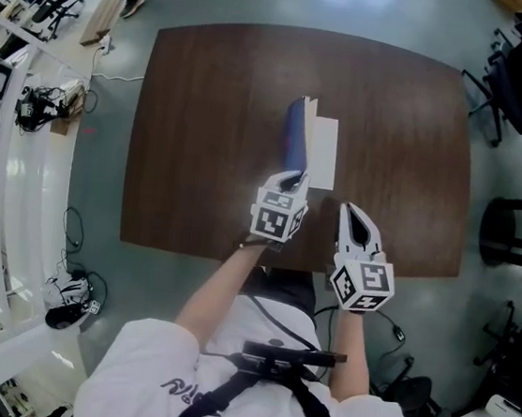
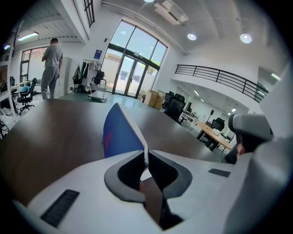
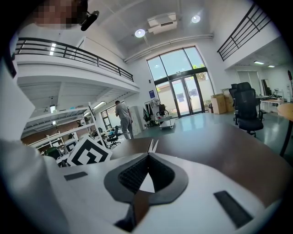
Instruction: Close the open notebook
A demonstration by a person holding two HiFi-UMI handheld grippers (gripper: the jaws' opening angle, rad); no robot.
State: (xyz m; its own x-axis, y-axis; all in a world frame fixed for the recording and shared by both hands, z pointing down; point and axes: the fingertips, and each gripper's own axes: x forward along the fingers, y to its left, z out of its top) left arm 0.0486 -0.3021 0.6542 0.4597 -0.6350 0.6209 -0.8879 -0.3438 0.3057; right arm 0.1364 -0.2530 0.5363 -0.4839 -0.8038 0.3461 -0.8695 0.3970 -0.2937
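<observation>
Left forearm [image 1: 218, 287]: bare, stretched forward and angled inward across the near edge of the surface [image 1: 204, 130].
Right forearm [image 1: 347, 350]: bare, pointing straight ahead, ending at the near edge of the surface.
Claws, count: two, each carrying one cube with square markers.
Left claw [image 2: 146, 156]: tilted downward, clenched on the near edge of the notebook's blue cover [image 2: 120, 137]; thin cover edge pinched between the dark pads.
Right claw [image 3: 148, 155]: nearly level, tips pressed together, nothing between them; beside the left claw, just short of the notebook and not touching it.
Notebook [image 1: 311, 148], count: one, lying open on the surface, a little nearer the person's edge than the far one.
Notebook cover: lifted off the wood, standing almost upright on the left side.
Notebook page [image 1: 323, 152]: white, flat on the surface to the right of the raised cover.
Surface, count: one, dark brown wood with rounded corners, carrying only the notebook.
Stool [image 1: 509, 224]: one, black and round, on the floor to the right.
Background person [image 2: 51, 68]: one, standing well beyond the far edge, back turned.
</observation>
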